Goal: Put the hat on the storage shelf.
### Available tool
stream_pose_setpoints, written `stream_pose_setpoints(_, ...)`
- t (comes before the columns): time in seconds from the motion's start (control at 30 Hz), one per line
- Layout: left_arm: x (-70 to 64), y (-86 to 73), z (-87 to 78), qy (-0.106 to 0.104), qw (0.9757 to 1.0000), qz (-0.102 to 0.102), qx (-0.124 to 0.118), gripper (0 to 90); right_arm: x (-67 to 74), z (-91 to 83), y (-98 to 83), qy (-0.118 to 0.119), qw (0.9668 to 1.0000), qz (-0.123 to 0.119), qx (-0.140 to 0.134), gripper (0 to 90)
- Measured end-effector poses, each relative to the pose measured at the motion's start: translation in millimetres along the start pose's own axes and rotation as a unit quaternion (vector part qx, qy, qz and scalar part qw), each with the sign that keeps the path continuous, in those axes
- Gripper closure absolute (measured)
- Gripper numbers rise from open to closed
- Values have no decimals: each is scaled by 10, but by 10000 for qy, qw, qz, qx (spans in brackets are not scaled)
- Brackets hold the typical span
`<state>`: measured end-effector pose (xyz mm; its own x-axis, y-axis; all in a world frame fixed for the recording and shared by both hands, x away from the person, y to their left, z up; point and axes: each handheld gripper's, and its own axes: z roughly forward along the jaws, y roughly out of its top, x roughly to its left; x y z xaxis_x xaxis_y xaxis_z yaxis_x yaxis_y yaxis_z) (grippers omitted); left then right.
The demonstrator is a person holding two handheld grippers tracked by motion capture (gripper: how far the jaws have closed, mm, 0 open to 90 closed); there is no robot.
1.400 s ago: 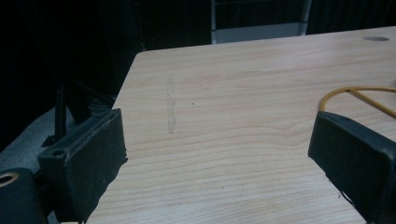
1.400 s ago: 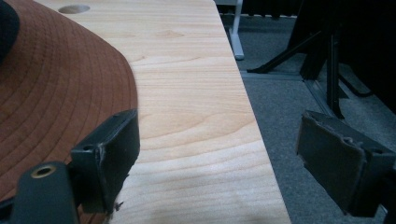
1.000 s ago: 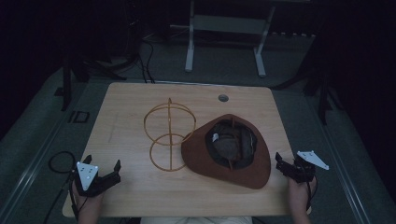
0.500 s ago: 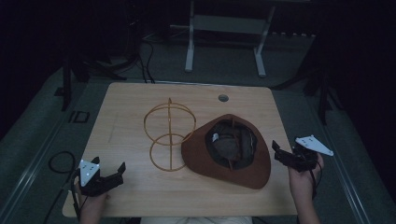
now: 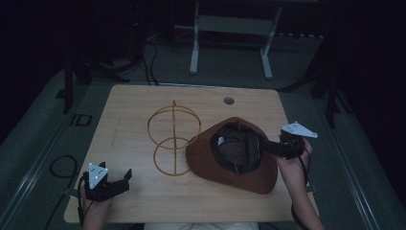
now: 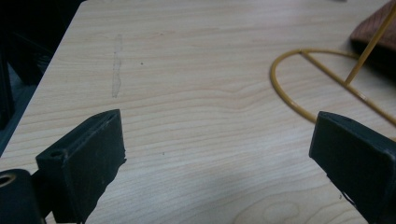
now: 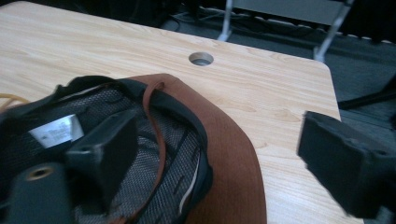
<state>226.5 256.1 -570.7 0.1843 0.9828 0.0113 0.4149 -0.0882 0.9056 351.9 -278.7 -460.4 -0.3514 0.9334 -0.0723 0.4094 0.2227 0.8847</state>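
Observation:
A brown brimmed hat (image 5: 225, 173) lies upside down on the wooden table (image 5: 129, 110), its dark mesh lining and white label facing up. Just left of it stands a yellow wire frame of rings (image 5: 173, 139). My right gripper (image 5: 266, 146) is open at the hat's right side. In the right gripper view (image 7: 217, 140) one jaw hangs over the lining and the other outside the brim (image 7: 233, 154), which runs between them. My left gripper (image 5: 125, 181) is open near the table's front left corner, with bare wood between its jaws (image 6: 219, 135). The wire ring (image 6: 299, 79) lies ahead to its right.
A round cable hole (image 5: 229, 100) sits in the table near its far edge, behind the hat. A white metal stand (image 5: 230, 28) is on the floor beyond the table. Cables lie on the floor at the left (image 5: 62, 165).
My right gripper has moved forward and left from the table's right edge until its jaws straddle the hat's brim. The left gripper has barely moved.

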Motion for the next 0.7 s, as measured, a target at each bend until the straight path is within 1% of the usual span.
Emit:
stream_pose_setpoints(0.03,-12,1,0,-21,10000,64,-4,40,41,89,16,149,9998,30,86,103)
stream_pose_setpoints(0.1,-31,4,-5,-3,9999,160,-25,40,50,118,19,148,9998,63,100,103)
stream_pose_setpoints(0.13,-46,8,-5,12,9998,210,-37,40,57,163,19,251,9995,84,145,102)
stream_pose_setpoints(0.2,-62,8,-2,-3,9996,277,-35,40,64,267,14,283,9991,138,280,103)
stream_pose_setpoints(0.23,-69,8,2,-17,9995,306,-8,41,66,319,10,265,9990,90,358,103)
stream_pose_setpoints(0.33,-86,2,15,-12,9992,396,35,41,61,455,-27,81,9989,-20,469,132)
stream_pose_setpoints(0.37,-90,0,17,0,9990,435,47,41,55,504,-44,79,9985,33,544,141)
stream_pose_setpoints(0.43,-95,-1,20,-7,9989,460,45,41,42,604,-81,15,9975,52,702,141)
stream_pose_setpoints(0.5,-96,2,20,-14,9989,460,33,41,32,688,-113,31,9963,132,848,141)
stream_pose_setpoints(0.53,-96,2,22,-16,9989,460,47,41,34,720,-125,35,9958,134,901,142)
stream_pose_setpoints(0.57,-96,1,25,-17,9989,463,55,41,40,754,-137,18,9953,84,968,142)
stream_pose_setpoints(0.63,-100,-1,30,-34,9989,460,110,41,43,811,-168,3,9942,85,1069,156)
stream_pose_setpoints(0.67,-107,-3,34,-11,9987,491,107,41,40,846,-195,-34,9935,57,1137,164)
stream_pose_setpoints(0.7,-124,-4,33,54,9979,628,133,41,39,868,-212,-44,9929,41,1191,187)
